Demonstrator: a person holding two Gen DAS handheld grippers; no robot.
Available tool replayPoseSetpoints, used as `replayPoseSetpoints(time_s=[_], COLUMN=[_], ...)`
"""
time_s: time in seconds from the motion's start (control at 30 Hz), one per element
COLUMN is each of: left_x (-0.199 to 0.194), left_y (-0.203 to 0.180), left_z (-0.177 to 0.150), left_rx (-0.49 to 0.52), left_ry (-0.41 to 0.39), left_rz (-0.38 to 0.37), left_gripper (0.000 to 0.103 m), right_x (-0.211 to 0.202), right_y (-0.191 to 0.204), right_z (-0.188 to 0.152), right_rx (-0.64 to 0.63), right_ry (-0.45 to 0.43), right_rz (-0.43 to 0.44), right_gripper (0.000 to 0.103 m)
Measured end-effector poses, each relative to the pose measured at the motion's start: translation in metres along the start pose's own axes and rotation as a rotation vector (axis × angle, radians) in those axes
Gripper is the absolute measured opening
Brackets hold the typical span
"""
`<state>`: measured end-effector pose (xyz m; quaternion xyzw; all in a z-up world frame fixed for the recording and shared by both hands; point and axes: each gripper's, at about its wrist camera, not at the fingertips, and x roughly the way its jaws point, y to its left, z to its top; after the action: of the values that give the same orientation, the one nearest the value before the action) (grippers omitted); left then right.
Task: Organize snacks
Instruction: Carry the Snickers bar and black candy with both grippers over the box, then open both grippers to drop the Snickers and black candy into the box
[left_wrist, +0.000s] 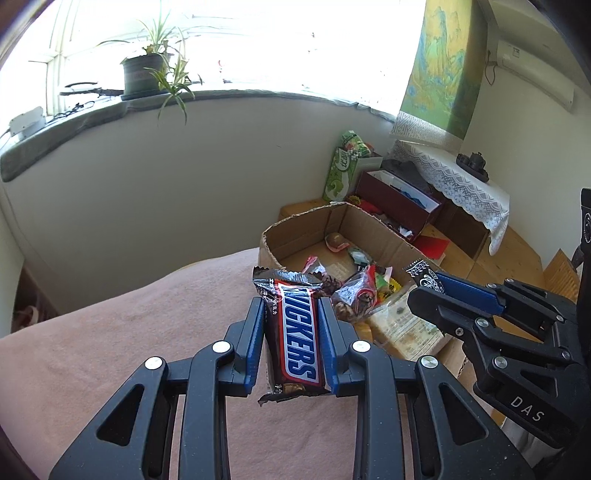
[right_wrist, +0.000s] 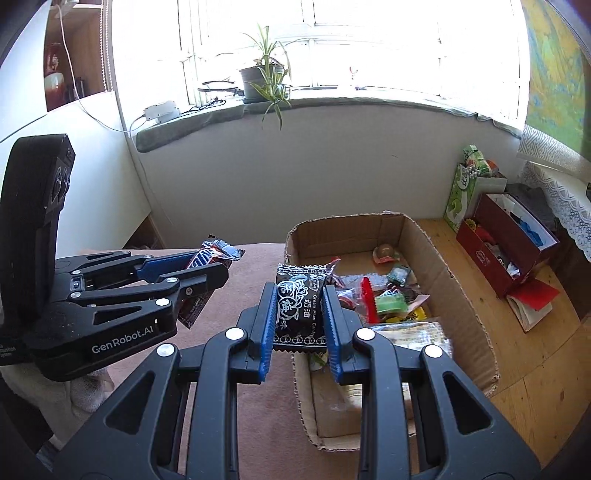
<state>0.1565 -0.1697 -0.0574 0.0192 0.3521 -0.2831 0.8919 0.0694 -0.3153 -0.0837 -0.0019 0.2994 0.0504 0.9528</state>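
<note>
Left wrist view, left hand-held gripper pinching Snickers bar, right wrist view, right hand-held gripper pinching plum candy packet

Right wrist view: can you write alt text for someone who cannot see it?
The right gripper holds a black candy packet above the near end of an open cardboard box of mixed snacks. At left, the left gripper grips a chocolate bar over a pink blanket. A potted plant stands on the bright windowsill behind.
</note>
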Motion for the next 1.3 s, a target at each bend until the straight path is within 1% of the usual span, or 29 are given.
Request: replayPoseSetpoints(time_s=[0.33,0.73,1.07,1.3], left_x=[0.020,0.049,0.063,0.066], left_y=[-0.030,-0.052,-0.060,-0.062], left_z=[0.021,0.042,0.046,0.048], left_rx=[0.022,0.034,0.047,0.053], left_ry=[-0.012,-0.003,0.011,0.019], left_rz=[-0.023,-0.040,-0.050,-0.041], left_gripper=[0.026,0.026,0.026,0.027], right_x=[-0.004,0.008,0.025,0.027], right_y=[-0.045,-0.081,-0.096,-0.099], right_z=[0.006,0.008,0.004,0.002], right_rx=[0.013,0.033,0.056,0.060], right_ry=[-0.012,0.002,0.030,0.035], right_rz=[-0.050,-0.068,-0.059,-0.060], right_gripper=[0.025,0.025,0.025,0.025])
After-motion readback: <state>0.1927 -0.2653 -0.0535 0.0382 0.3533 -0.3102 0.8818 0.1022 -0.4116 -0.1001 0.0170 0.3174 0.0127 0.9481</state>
